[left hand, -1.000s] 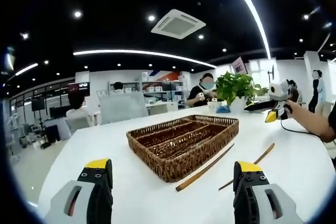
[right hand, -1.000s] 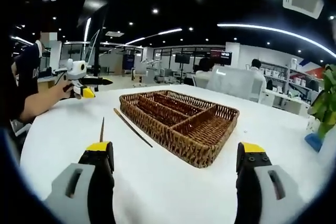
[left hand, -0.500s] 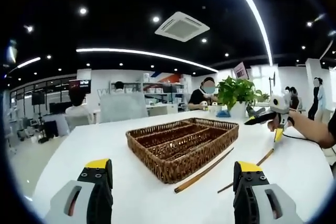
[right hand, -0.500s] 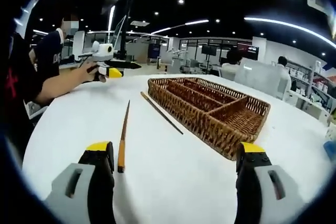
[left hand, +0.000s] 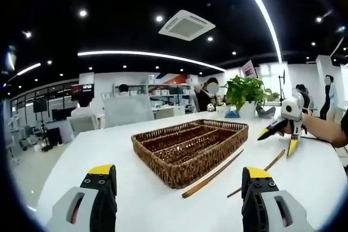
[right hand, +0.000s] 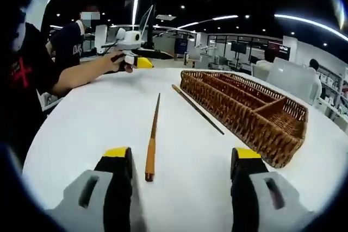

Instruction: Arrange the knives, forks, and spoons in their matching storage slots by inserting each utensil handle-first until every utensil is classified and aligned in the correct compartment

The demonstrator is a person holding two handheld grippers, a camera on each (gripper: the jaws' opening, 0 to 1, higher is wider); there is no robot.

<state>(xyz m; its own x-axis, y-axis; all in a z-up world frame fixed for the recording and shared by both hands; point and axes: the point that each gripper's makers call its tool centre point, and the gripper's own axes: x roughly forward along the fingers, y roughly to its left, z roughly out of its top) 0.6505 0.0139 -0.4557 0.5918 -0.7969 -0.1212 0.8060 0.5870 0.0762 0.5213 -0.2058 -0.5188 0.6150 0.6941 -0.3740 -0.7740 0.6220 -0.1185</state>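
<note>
Chopsticks [right hand: 153,134] lie beside wicker tray [right hand: 247,107]; right tool [right hand: 181,158] agape.

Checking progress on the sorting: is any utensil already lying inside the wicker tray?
No: the wicker tray has bare compartments in the right gripper view, and both chopsticks lie on the table beside it.

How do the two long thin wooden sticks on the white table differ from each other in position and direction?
The long wooden stick near the basket lies close beside the brown wicker basket, roughly along its side; the other wooden stick lies farther out on the white table, its thick end pointing between the right gripper jaws. The two angle apart. Both are thin, brown, and flat on the table.
</note>
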